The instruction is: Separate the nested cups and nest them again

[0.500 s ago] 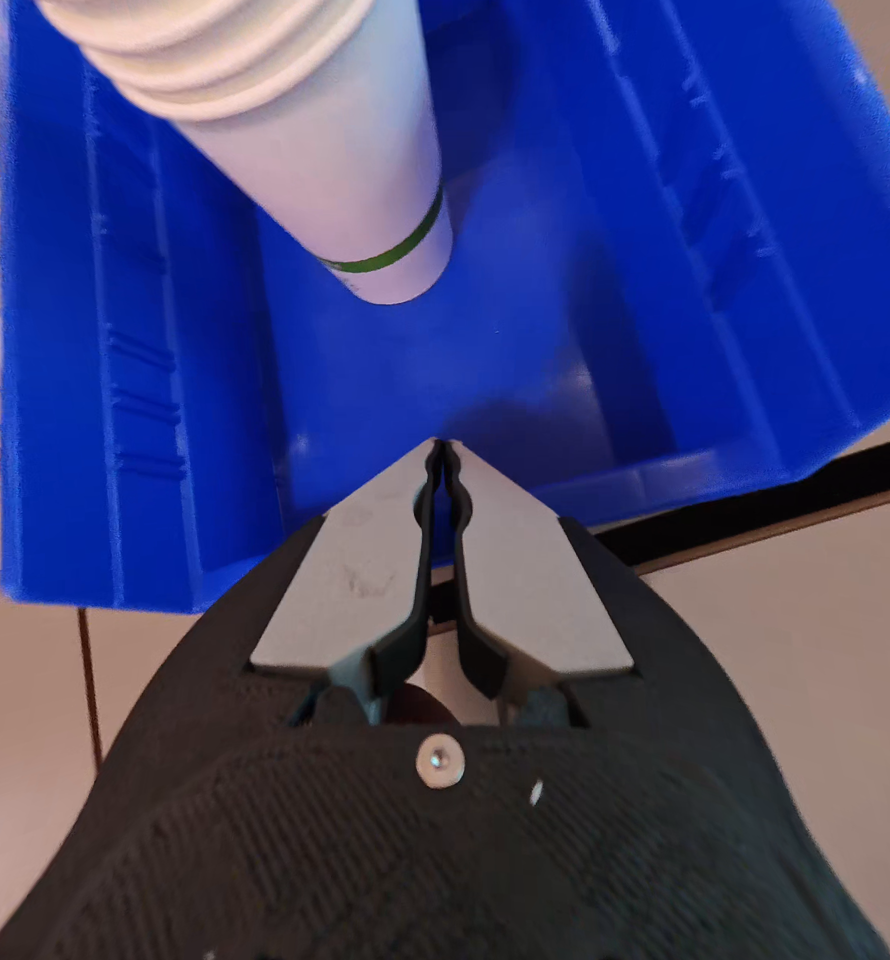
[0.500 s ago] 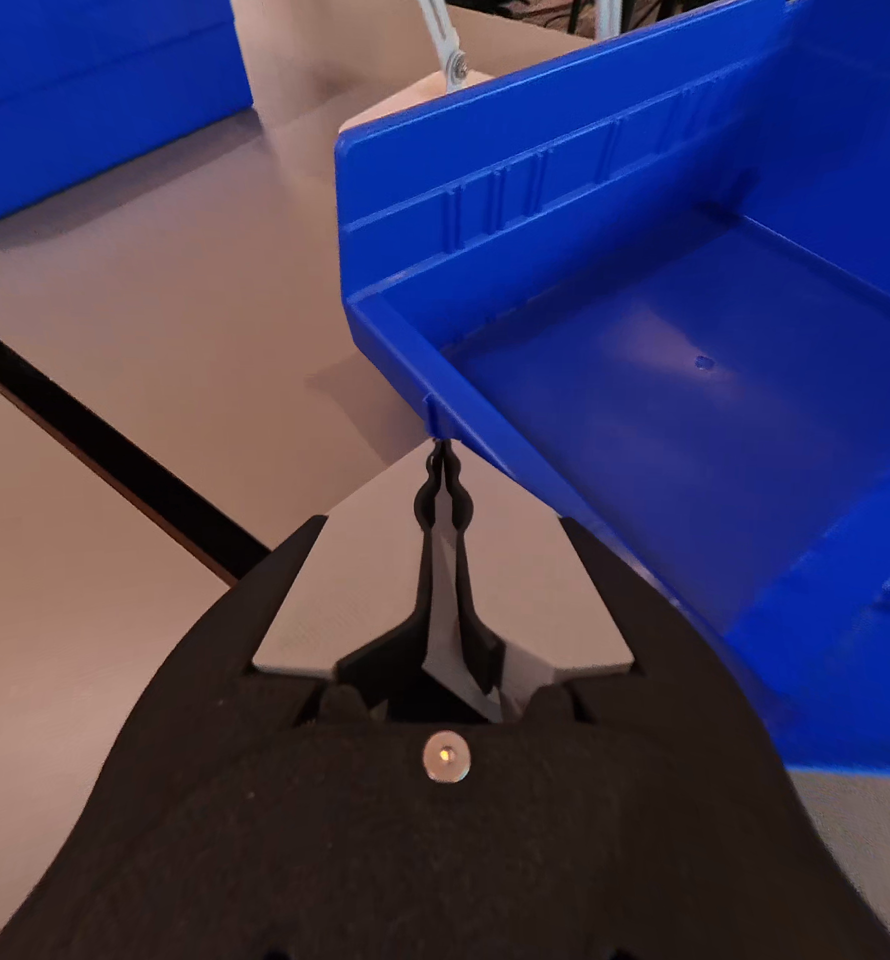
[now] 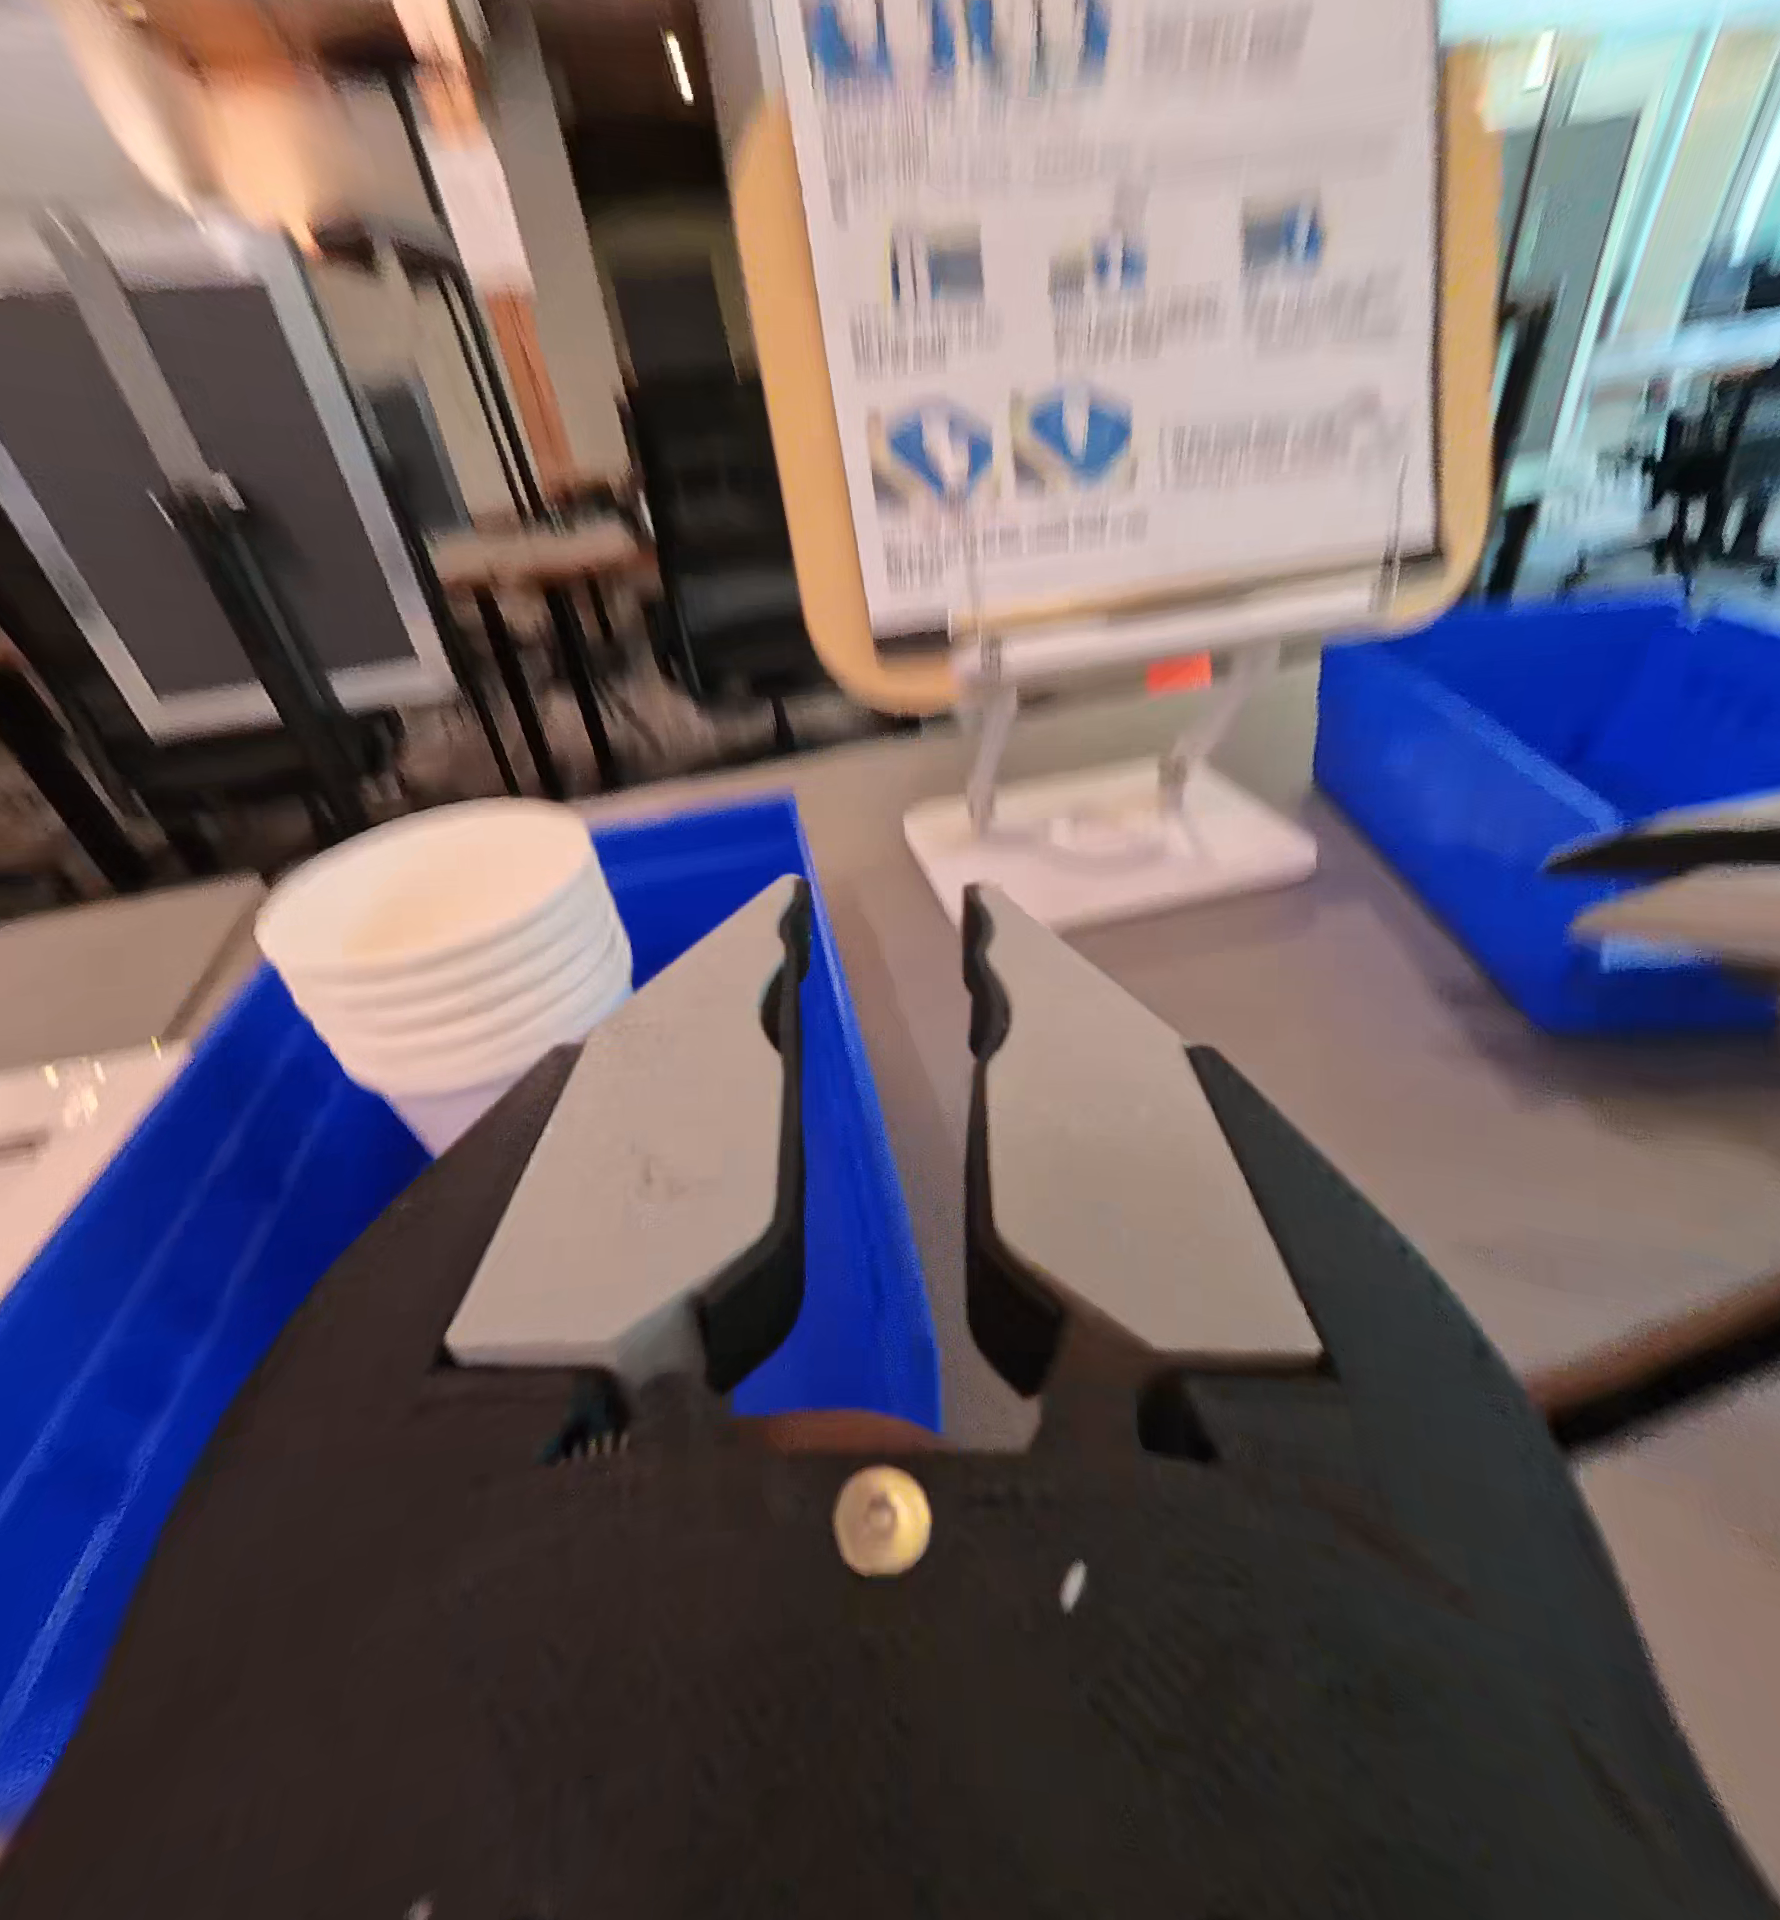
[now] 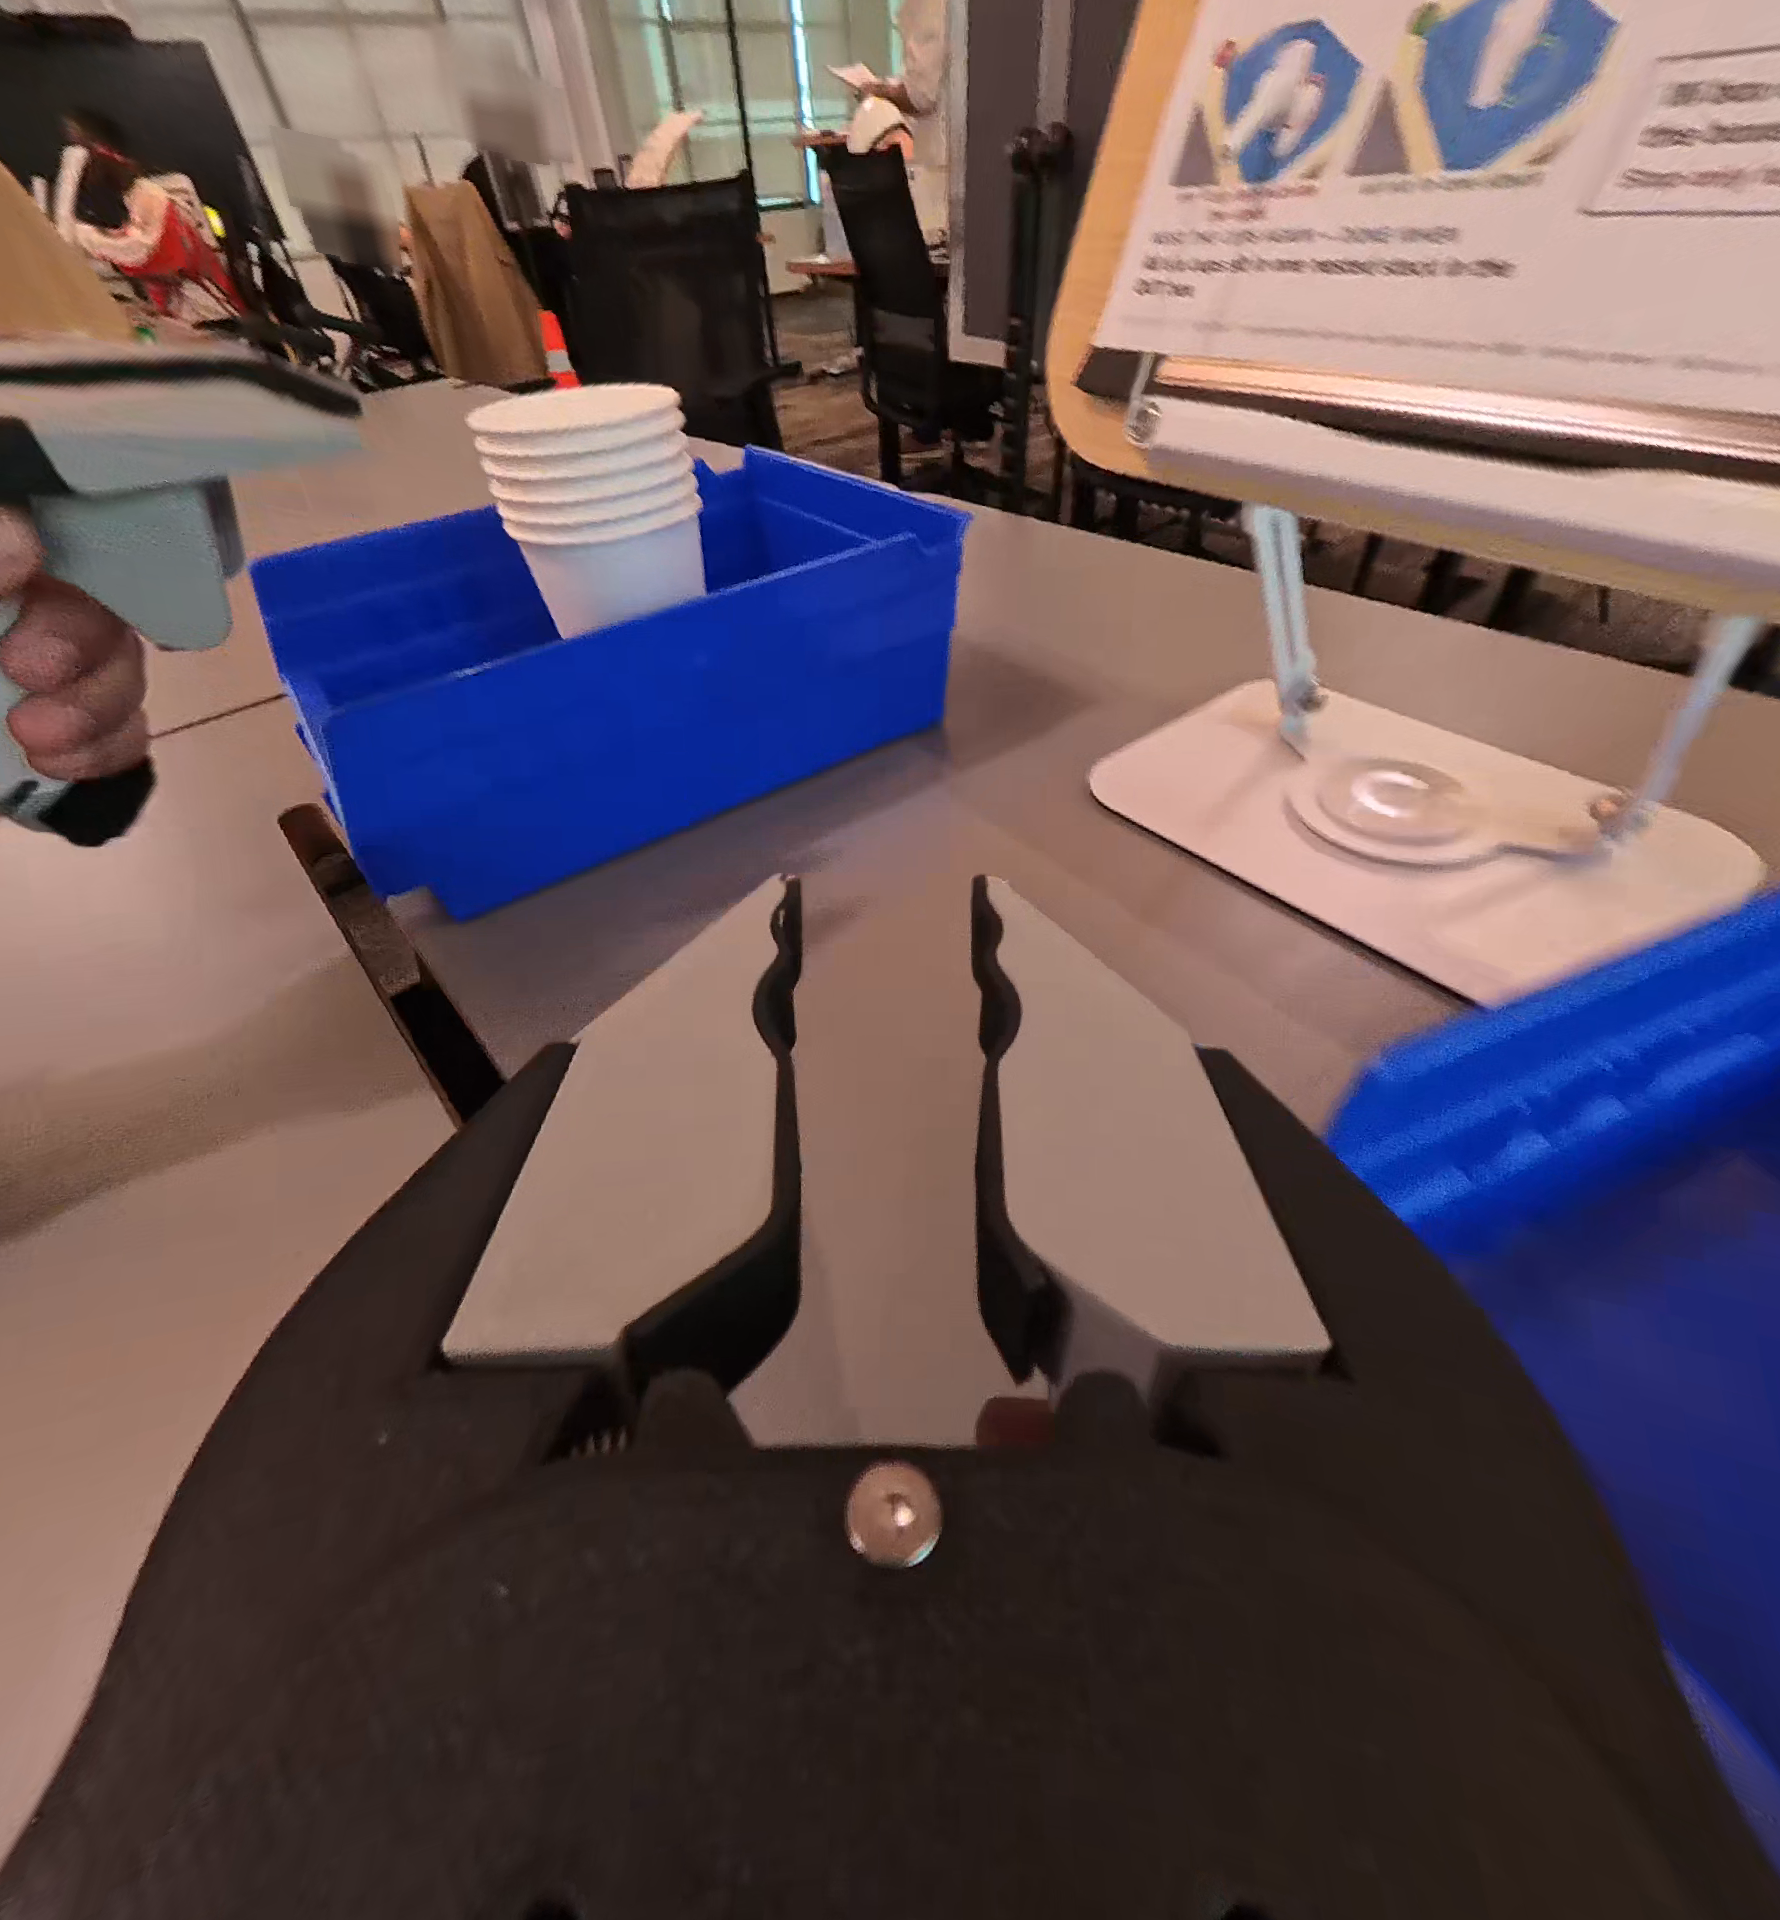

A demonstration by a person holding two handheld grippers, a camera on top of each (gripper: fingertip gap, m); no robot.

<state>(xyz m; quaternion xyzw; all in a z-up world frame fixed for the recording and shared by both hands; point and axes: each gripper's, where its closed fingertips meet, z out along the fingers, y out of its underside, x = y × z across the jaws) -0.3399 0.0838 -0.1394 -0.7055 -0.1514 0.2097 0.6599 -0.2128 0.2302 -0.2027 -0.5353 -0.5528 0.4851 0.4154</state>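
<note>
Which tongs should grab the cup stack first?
Probably the left tongs: open, right beside the nested cups in the blue bin. The right tongs, also open, are farther off across the table.

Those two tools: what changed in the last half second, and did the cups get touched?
Both tools opened and tilted up from looking down into the bins. The left tool and right tool were shut; now each shows a clear gap and holds nothing. The stack of cups stays nested and upright in the blue bin, untouched.
</note>
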